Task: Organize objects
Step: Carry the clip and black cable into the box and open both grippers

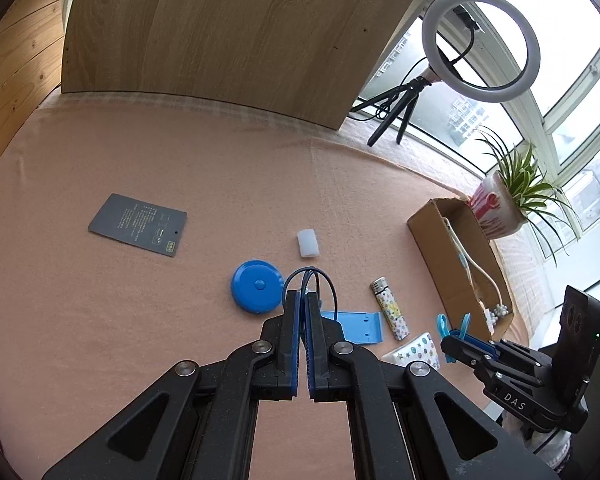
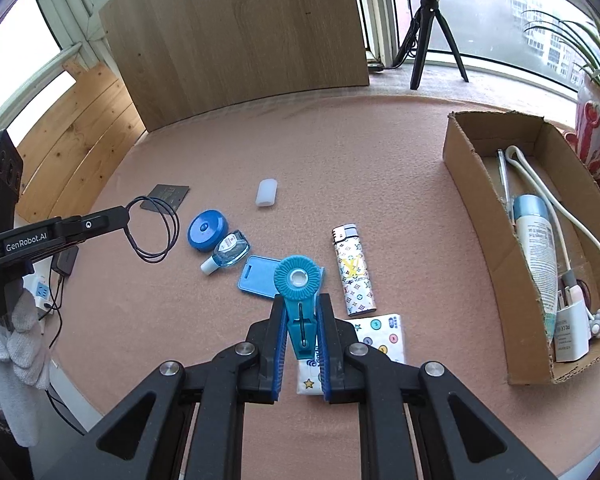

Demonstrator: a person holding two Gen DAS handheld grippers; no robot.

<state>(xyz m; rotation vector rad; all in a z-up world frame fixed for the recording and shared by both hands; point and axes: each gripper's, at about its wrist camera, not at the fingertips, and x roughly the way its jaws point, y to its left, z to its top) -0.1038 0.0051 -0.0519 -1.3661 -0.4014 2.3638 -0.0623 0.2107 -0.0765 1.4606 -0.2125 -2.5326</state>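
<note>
At the lower middle of the left wrist view, my left gripper (image 1: 303,296) is pinching a thin dark elastic loop (image 1: 309,280), jaws pressed together on it so the slack ring is dangling clear of the pink cloth (image 1: 140,152) for carrying. In the right wrist view, lower middle, my right gripper (image 2: 300,312) is clamping a blue clip with a round ribbed head (image 2: 299,280) by its narrow body, head poking out ahead, so I judge both are meant for the cardboard box (image 2: 480,184) at the right edge. That box is already holding a white cable (image 2: 540,188), a tube (image 2: 536,240) and a white charger (image 2: 572,320), so free room is mostly toward its upper end. Lying loose below my 2 grippers: a patterned lighter (image 2: 354,276), a blue card holder (image 2: 256,280), a blue round tape (image 2: 207,230), a small bottle (image 2: 228,252), a white cap (image 2: 266,193), a dark card (image 2: 166,196) and a tissue pack (image 2: 380,336). The lighter and tissue pack are sitting between the clip and the box, so I am carrying over them.
</note>
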